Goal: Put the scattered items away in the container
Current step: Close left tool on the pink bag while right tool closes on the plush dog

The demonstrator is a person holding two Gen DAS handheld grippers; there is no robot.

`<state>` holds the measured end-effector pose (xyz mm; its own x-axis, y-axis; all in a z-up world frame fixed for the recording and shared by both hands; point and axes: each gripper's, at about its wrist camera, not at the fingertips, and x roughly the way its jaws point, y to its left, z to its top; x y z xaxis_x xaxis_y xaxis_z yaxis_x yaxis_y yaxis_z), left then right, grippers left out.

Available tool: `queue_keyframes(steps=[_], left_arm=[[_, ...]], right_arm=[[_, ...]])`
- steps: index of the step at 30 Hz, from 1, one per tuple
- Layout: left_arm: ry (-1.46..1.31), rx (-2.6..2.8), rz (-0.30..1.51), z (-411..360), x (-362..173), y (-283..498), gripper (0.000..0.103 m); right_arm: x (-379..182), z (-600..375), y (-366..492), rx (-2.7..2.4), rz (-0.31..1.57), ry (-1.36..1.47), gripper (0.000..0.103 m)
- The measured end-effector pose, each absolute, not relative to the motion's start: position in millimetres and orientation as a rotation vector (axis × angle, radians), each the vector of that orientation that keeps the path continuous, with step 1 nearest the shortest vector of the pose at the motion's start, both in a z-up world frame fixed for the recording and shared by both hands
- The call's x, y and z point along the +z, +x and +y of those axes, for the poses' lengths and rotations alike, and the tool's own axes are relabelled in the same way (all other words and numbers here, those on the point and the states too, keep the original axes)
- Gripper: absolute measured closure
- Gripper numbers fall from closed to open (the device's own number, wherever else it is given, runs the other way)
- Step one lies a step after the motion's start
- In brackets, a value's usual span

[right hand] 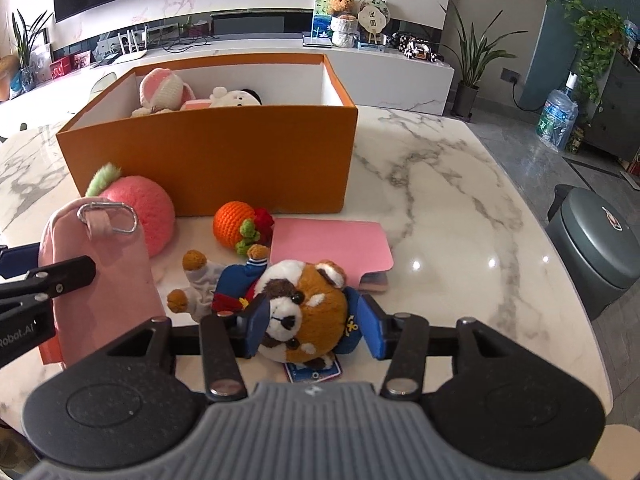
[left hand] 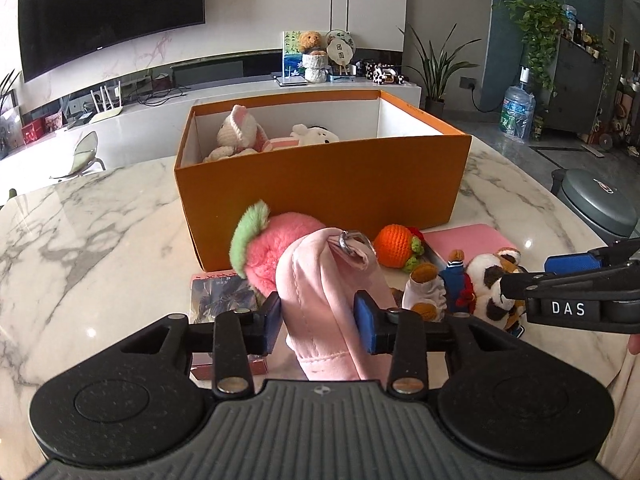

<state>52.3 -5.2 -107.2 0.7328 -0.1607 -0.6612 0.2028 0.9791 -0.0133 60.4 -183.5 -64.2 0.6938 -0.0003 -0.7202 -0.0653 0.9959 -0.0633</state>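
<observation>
An orange box (left hand: 320, 184) stands on the marble table (left hand: 100, 220) and holds two plush toys (left hand: 240, 132). My left gripper (left hand: 320, 318) is shut on a pink fabric pouch (left hand: 328, 292) with a metal clip, held upright in front of the box; the pouch also shows in the right wrist view (right hand: 100, 264). My right gripper (right hand: 314, 324) has its blue pads on both sides of the head of a brown-and-white plush dog (right hand: 308, 312) in a blue sailor suit, lying on the table.
A pink plush peach (right hand: 148, 212), an orange crochet fruit (right hand: 236, 224) and a pink notebook (right hand: 332, 248) lie before the box (right hand: 208, 160). A card (left hand: 222, 292) lies under the left gripper. A grey bin (right hand: 596, 240) stands off the table's right edge.
</observation>
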Motion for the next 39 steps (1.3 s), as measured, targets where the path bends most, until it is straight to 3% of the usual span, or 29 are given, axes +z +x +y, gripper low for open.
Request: queue_keyframes(steps=[4, 8, 14, 22, 27, 31, 39], left_arm=[[0.007, -0.198, 0.782, -2, -116, 58, 0.04], [-0.049, -0.181, 0.827, 2, -124, 67, 0.036], [-0.094, -0.185, 0.866, 5, -132, 73, 0.034], [-0.1, -0.251, 0.856, -4, -133, 73, 0.049], [-0.091, -0.263, 0.847, -8, -131, 70, 0.054], [-0.086, -0.265, 0.837, -9, -125, 66, 0.062], [-0.065, -0.261, 0.779, -8, -107, 51, 0.064]], right_arm=[[-70, -187, 62, 0.042, 0.825, -0.073, 0.047], [-77, -195, 68, 0.046, 0.848, -0.029, 0.037], [-87, -201, 78, 0.073, 0.879, 0.034, 0.034], [-99, -204, 87, 0.097, 0.897, 0.101, 0.033], [-96, -197, 84, 0.103, 0.882, 0.058, 0.044], [-92, -196, 79, 0.096, 0.884, 0.045, 0.047], [-78, -197, 63, 0.086, 0.86, 0.041, 0.047]])
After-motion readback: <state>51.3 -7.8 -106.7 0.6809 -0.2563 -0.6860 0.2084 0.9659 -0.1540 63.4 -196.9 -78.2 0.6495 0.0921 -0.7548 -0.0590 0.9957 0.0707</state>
